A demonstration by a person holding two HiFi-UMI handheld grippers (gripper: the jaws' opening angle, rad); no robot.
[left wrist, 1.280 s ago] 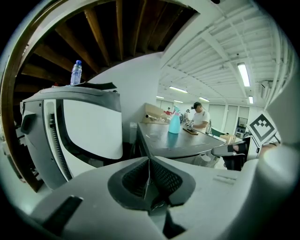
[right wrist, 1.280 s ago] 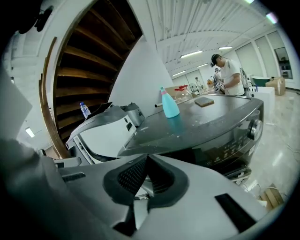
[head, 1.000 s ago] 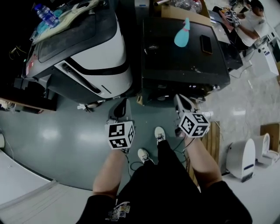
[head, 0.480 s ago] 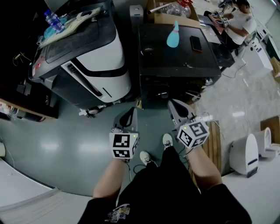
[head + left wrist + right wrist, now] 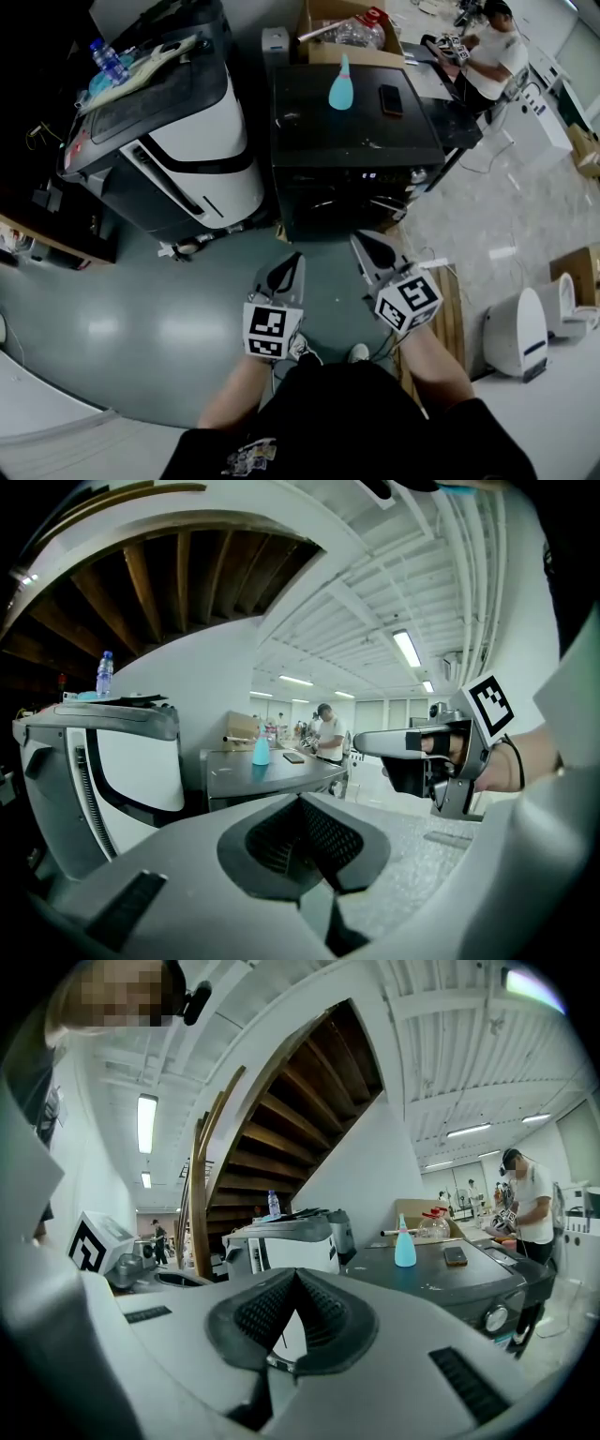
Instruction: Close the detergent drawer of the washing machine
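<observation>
The black washing machine (image 5: 356, 141) stands ahead of me, with a blue bottle (image 5: 339, 86) and a phone (image 5: 390, 98) on its lid. I see its front panel (image 5: 361, 192) steeply from above and cannot make out the detergent drawer. My left gripper (image 5: 296, 258) and right gripper (image 5: 359, 240) hang side by side just short of that front, both shut and empty. In the left gripper view the closed jaws (image 5: 302, 803) point at the washer (image 5: 267, 775), with the right gripper (image 5: 412, 744) beside them. The right gripper view shows its shut jaws (image 5: 295, 1279) and the washer's knob (image 5: 497, 1318).
A white-and-black machine (image 5: 187, 141) with a water bottle (image 5: 108, 58) on it stands left of the washer. Behind the washer is a cardboard box (image 5: 323, 23). A person (image 5: 489, 49) sits at the back right. A wooden pallet (image 5: 459, 305) and a white appliance (image 5: 516, 333) are on the right.
Both grippers have risen and now point more level at the washer's front. They stay shut and empty. The washer has shifted left and lower in the head view.
</observation>
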